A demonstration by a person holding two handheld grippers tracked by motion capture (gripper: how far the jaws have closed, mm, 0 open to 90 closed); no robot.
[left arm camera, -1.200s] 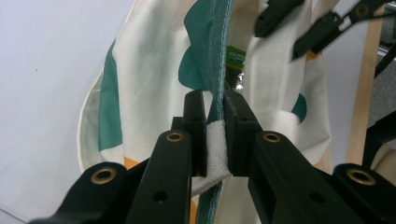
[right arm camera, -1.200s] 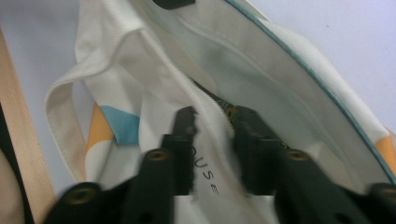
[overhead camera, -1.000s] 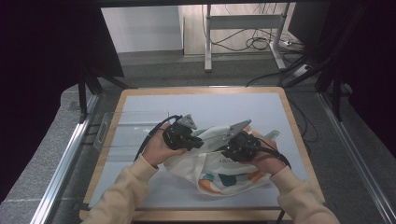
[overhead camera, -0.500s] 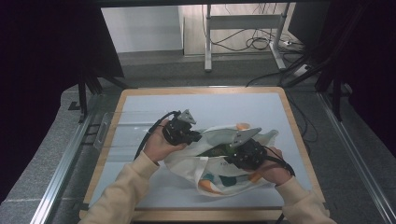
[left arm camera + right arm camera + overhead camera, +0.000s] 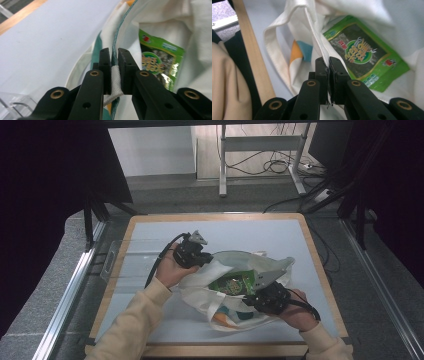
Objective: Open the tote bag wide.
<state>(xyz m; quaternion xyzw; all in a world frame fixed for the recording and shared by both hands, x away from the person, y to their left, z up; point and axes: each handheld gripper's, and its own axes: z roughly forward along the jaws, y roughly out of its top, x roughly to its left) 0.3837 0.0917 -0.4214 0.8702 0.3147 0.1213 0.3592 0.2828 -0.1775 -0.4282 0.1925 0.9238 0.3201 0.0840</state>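
Observation:
A white cloth tote bag (image 5: 220, 292) with green and orange print lies on the pale table mat (image 5: 260, 237), its mouth held wide. Inside it lies a green snack packet (image 5: 231, 283), also seen as the packet (image 5: 160, 63) and the packet (image 5: 364, 53). My left gripper (image 5: 206, 259) is shut on the bag's far-left rim; its jaws pinch the green-stitched hem (image 5: 115, 75). My right gripper (image 5: 250, 299) is shut on the near rim (image 5: 322, 53), close to the handle strap (image 5: 277, 57).
A clear plastic tray (image 5: 117, 260) rests at the table's left edge. The wooden table border (image 5: 320, 265) runs around the mat. Beyond the far edge are a metal stand (image 5: 260, 150) and floor cables (image 5: 280, 165). Bare mat lies behind and right of the bag.
The two grippers have pulled apart, left toward the far left and right toward the near side, spreading the bag's mouth so the green packet shows inside.

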